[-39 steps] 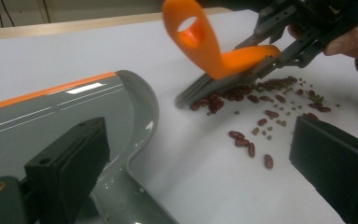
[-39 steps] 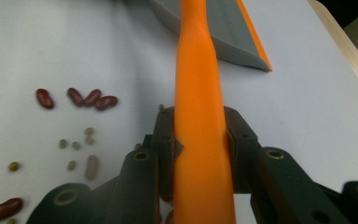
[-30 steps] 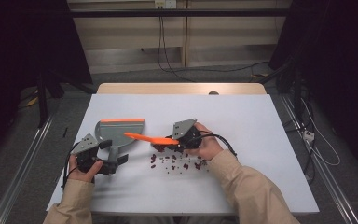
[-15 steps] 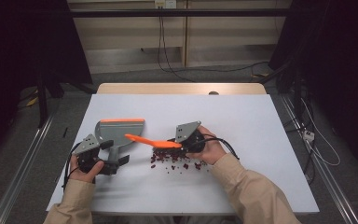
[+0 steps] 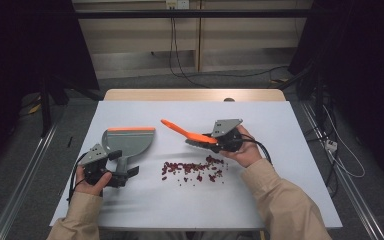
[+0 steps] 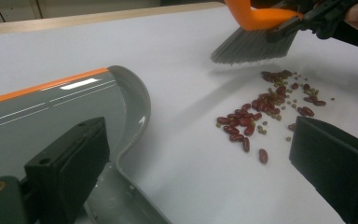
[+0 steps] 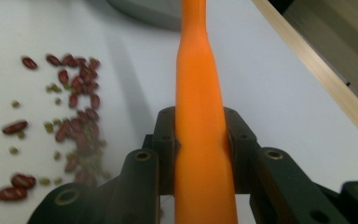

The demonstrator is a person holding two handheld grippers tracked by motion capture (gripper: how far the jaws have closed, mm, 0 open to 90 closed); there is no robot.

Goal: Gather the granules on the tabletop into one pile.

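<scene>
In the high view, the right gripper point(image 5: 219, 140) is clamped on the orange brush point(image 5: 187, 134) and holds it just above and beyond the far edge of the scattered beans point(image 5: 192, 170), handle slanting away toward the far left; the left gripper point(image 5: 111, 170) sits at the handle of the grey dustpan point(image 5: 128, 143), which lies flat on the white table point(image 5: 280, 165) well to the left of the beans, its orange lip turned to the far side. This looks like the sweeping step, with the brush lifted between strokes. In the left gripper view, one jaw lies over the dustpan's point(image 6: 70, 112) handle and the other stands apart over bare table, so I cannot tell whether the pan is actually gripped; the brush's point(image 6: 254, 39) grey bristles hang clear of the table, beyond the red and green beans point(image 6: 261, 109). In the right gripper view, the jaws press on both sides of the brush point(image 7: 200, 121) handle, with the beans point(image 7: 70, 107) off to the left. The next move probably calls for lowering the bristles behind the pile and drawing it toward the pan, whose mouth likely needs turning to face the beans.
</scene>
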